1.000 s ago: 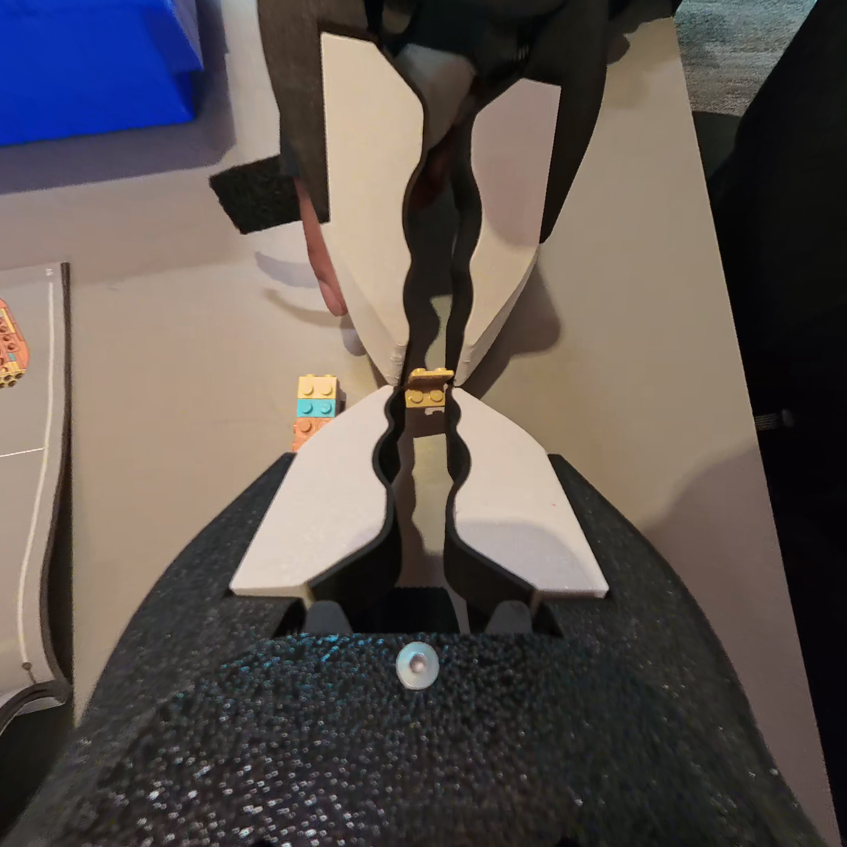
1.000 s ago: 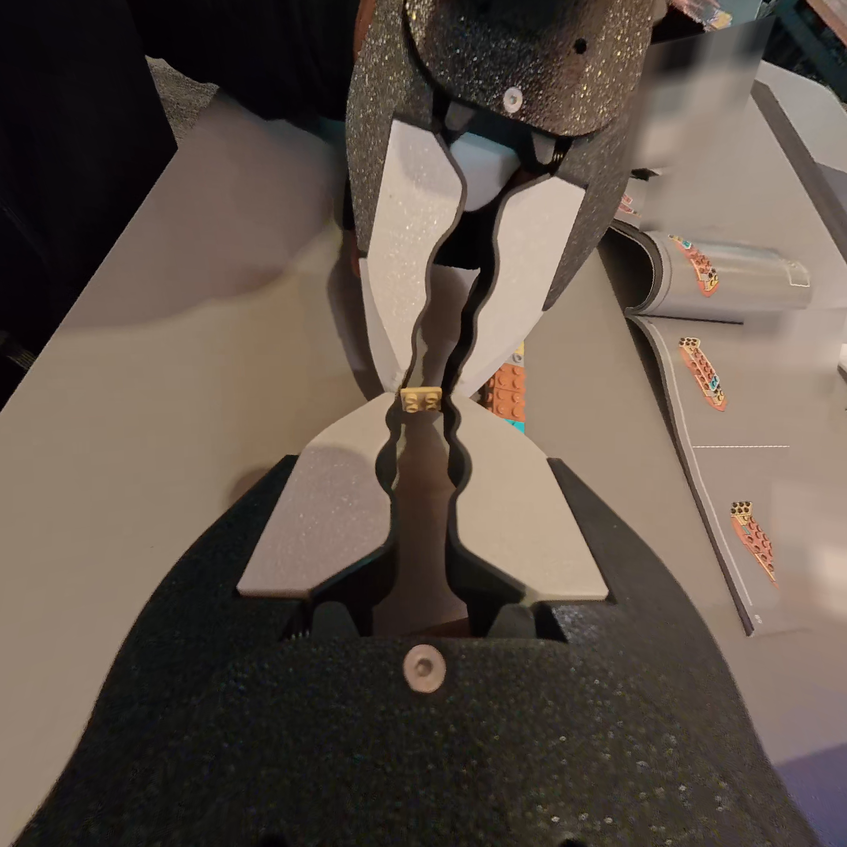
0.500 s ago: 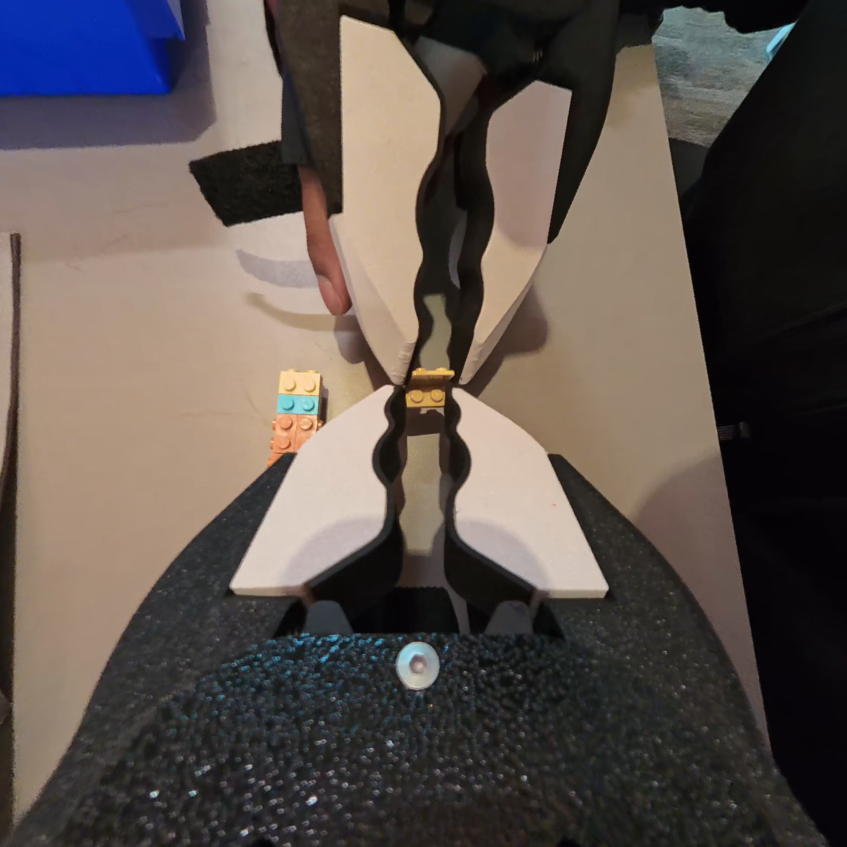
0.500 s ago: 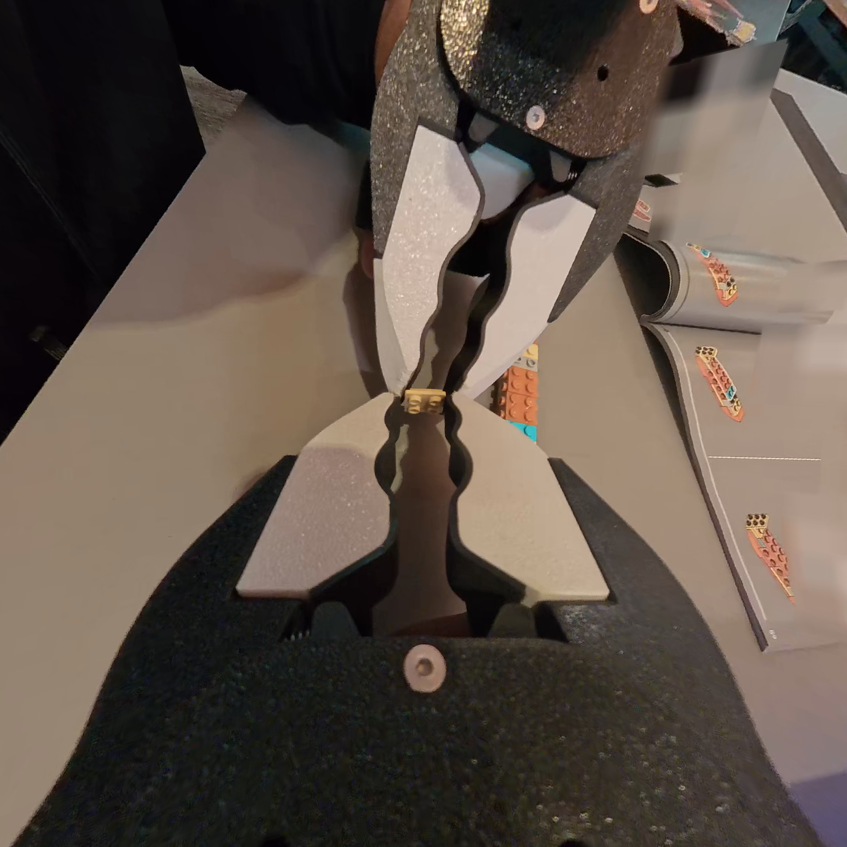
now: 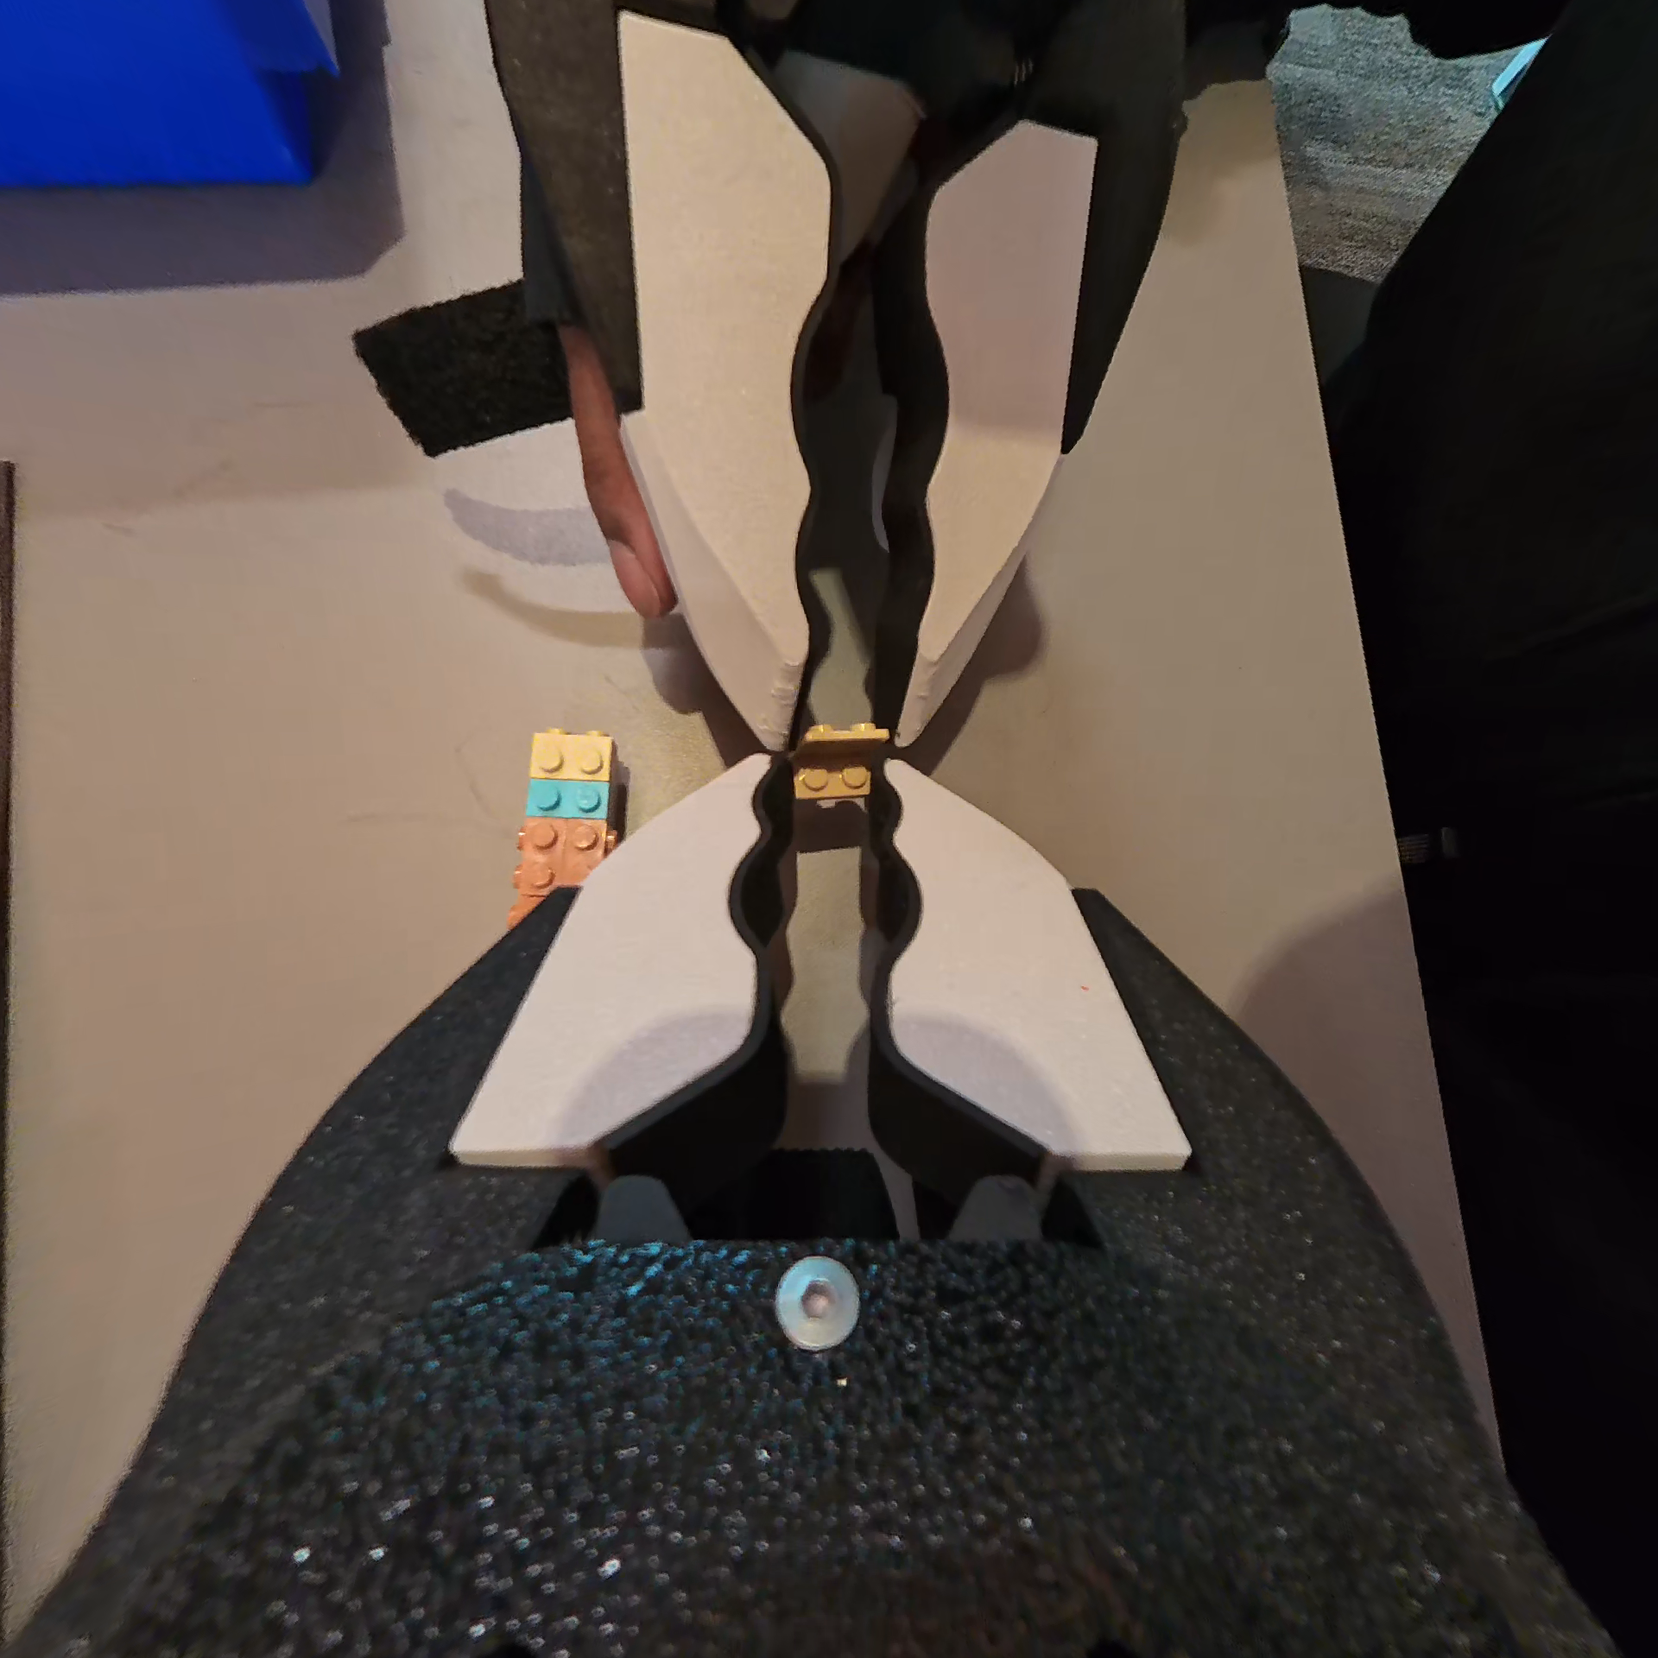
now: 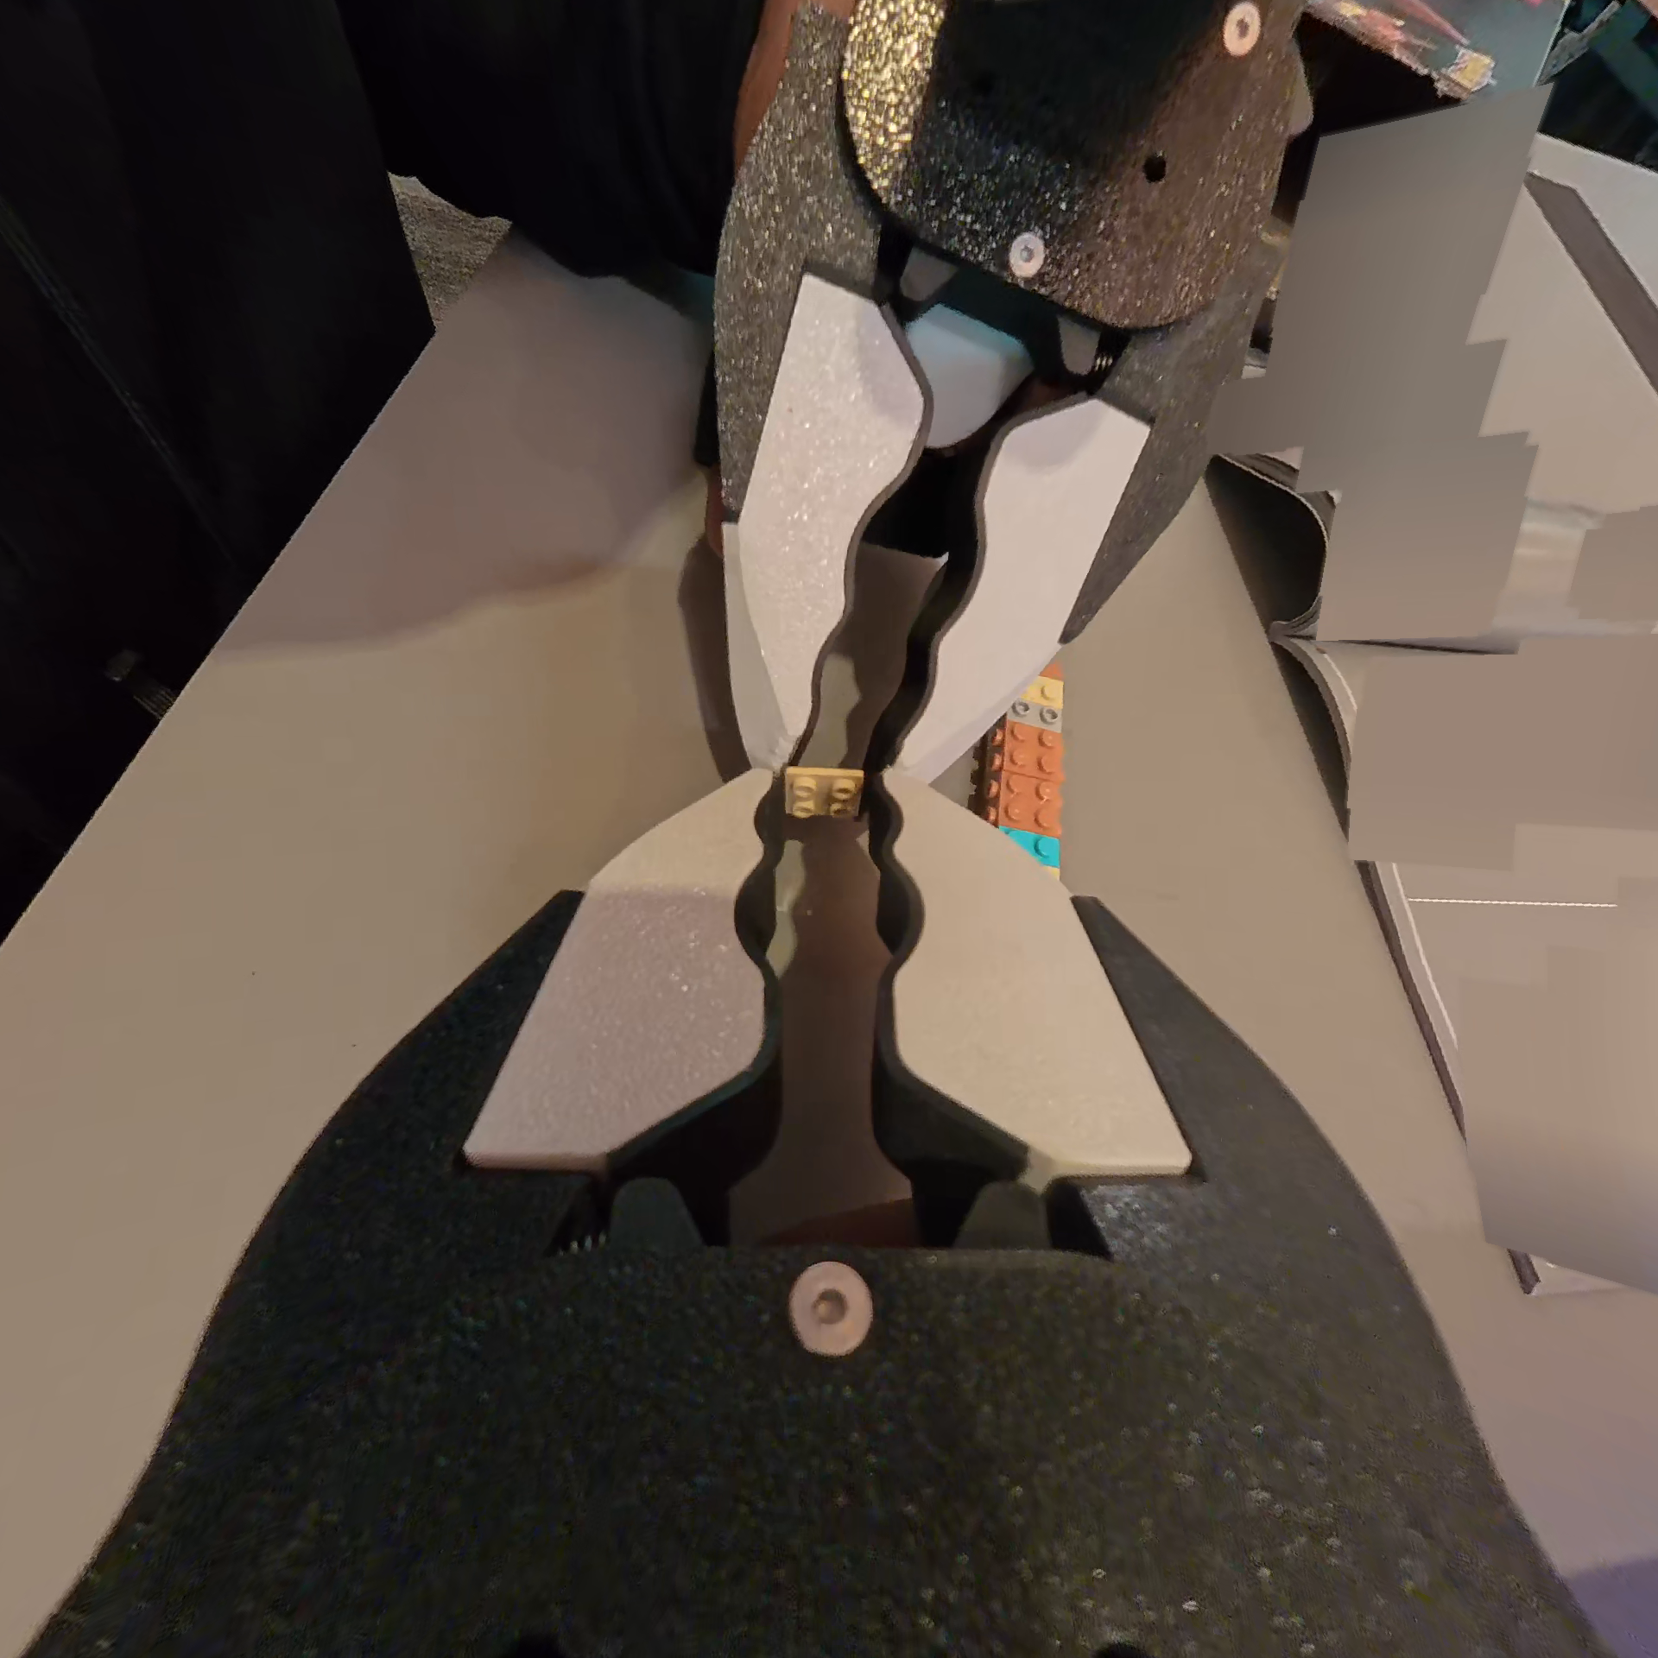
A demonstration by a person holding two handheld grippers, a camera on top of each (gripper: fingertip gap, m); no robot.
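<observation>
Left tongs point(image 5: 834, 776) and right tongs point(image 6: 824, 794) tip to tip, each clenched on a tan stud piece point(image 5: 834, 781); brick stack point(image 5: 565, 807) just beside on worktop point(image 5: 224, 807).

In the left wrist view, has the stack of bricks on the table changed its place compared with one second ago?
Cannot tell. The brick stack sits equally far from the black patch on the table; both shifted together in the frame, so probably only the camera moved.

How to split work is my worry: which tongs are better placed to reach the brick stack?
Left, probably. The stack lies close beside the left tongs, partly hidden by them; from the right tongs it lies beyond the tips. Both are full though: yellow brick, tan plate.
</observation>
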